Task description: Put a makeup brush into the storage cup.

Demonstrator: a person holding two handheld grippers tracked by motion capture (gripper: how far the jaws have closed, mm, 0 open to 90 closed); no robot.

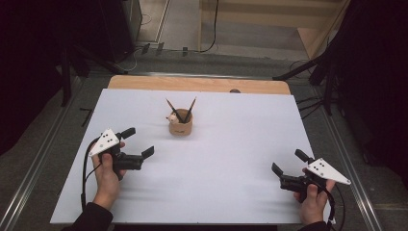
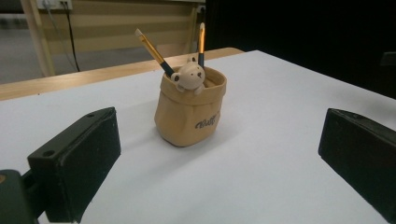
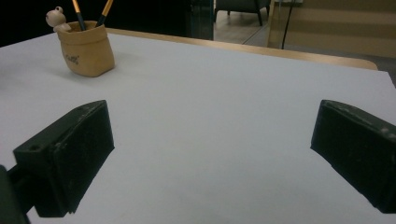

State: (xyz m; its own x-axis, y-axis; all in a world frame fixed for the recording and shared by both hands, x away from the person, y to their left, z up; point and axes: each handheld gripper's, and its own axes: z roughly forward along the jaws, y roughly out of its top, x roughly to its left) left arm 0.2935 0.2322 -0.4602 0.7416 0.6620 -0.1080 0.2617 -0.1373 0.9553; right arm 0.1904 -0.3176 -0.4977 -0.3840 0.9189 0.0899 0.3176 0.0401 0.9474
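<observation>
A tan pot with a small bear figure on its rim stands upright near the middle of the white table, two brushes sticking out of it. My left gripper lies low at the left, open, jaws wide apart and empty, pointing at the pot a short way off. My right gripper rests at the right front, open and empty, aimed across the table; the pot stands far off at that view's upper left.
A white sheet covers the table, with a strip of wooden tabletop bare along the far edge. Dark stands and cables sit on the floor beyond and to both sides.
</observation>
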